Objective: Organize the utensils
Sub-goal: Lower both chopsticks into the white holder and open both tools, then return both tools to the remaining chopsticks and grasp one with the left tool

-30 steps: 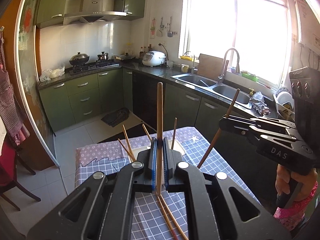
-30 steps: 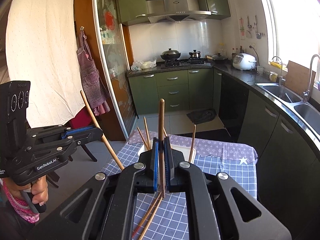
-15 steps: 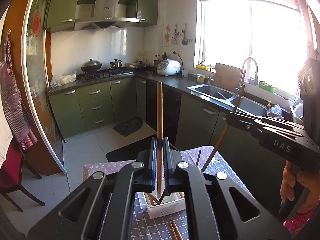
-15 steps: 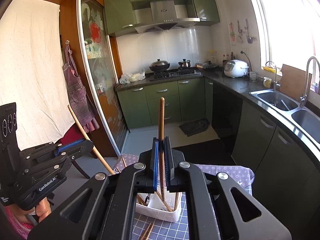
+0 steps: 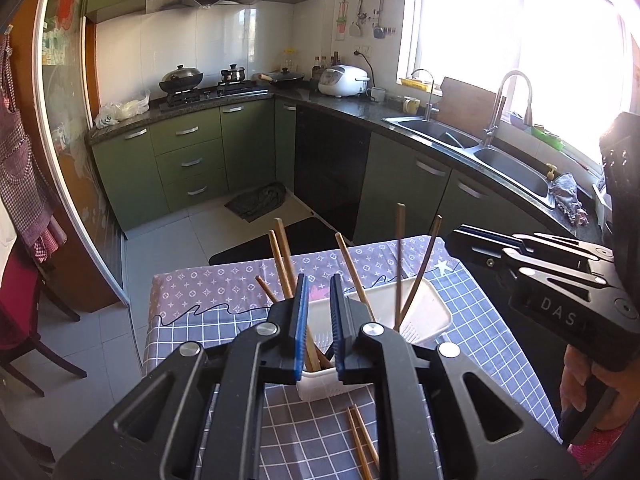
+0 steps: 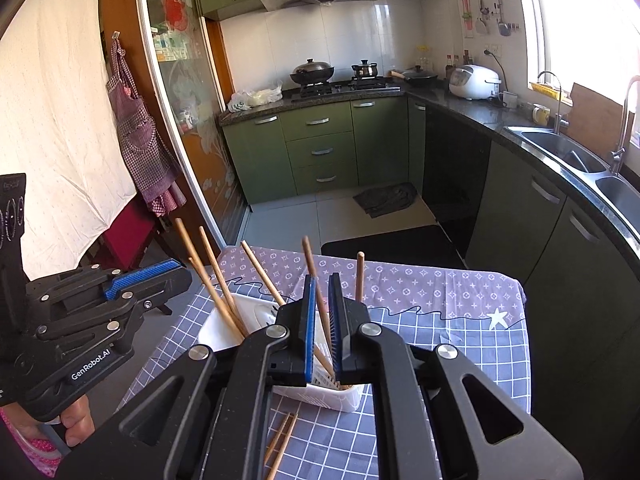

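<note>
A white slotted basket stands on the checked tablecloth with several wooden chopsticks leaning upright in it. My left gripper is open and empty just above the basket's near left part. My right gripper is open, with a chopstick standing in the gap between its jaws, untouched. Two loose chopsticks lie on the cloth in front of the basket.
The table is small, with its edges close on the left and far sides. Green kitchen cabinets, a sink counter on the right and a red chair on the left surround it.
Both grippers have opened and let go of their chopsticks, which now stand in the basket. Both views have tipped down toward the basket.
</note>
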`<state>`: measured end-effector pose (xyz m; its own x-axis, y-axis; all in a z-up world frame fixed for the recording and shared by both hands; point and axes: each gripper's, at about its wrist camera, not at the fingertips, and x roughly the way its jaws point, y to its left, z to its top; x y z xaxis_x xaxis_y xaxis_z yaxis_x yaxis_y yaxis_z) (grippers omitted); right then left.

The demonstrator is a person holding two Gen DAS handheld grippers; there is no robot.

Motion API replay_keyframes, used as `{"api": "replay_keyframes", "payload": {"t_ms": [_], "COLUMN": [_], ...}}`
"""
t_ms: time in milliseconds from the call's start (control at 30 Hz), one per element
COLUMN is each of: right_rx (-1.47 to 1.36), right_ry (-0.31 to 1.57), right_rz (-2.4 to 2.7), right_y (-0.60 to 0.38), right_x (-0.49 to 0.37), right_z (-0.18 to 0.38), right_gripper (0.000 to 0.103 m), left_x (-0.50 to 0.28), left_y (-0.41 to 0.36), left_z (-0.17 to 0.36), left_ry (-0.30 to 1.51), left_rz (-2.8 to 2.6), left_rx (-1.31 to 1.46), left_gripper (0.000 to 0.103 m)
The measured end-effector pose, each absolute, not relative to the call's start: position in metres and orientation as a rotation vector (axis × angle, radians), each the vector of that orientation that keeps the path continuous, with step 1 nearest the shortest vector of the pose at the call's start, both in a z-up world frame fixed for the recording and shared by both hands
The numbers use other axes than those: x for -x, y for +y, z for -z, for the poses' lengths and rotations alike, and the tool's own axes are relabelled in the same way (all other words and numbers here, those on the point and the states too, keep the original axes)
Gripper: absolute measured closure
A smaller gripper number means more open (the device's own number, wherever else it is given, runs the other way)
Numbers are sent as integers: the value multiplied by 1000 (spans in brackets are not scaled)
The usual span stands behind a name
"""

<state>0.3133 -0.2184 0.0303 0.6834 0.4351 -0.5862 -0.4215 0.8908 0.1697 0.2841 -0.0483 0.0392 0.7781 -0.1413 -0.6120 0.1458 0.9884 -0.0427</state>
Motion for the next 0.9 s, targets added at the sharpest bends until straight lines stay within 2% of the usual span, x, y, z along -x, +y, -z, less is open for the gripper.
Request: {"api": "replay_keyframes", "payload": {"t_ms": [67, 167, 300, 367, 633, 900], "right_rx": [-29, -37, -35, -33, -70, -104], "right_ry": [628, 568, 572, 602, 818, 908], "right_rz": [-487, -489, -475, -446, -309, -275], "right_y": [-225, -240, -256, -264, -288, -303], "right_x": [-297, -263, -221, -205, -188, -188], "right_z": [-40, -52, -35, -11, 108, 153], "right_gripper": [96, 88, 80, 77, 74, 71], "left_x": [-275, -255, -226, -213, -195, -217], "left_y": [-47, -44, -45, -45, -52, -73], "left_z": [-45, -57, -52, -38, 58, 123], "left_ry": [646, 616, 645, 683, 920, 1103], "left_rz": [155, 164, 175, 181, 203, 206], "left_rx": [-4, -2, -6, -1, 64, 107], "left_gripper": [87, 85, 80, 80, 80, 80]}}
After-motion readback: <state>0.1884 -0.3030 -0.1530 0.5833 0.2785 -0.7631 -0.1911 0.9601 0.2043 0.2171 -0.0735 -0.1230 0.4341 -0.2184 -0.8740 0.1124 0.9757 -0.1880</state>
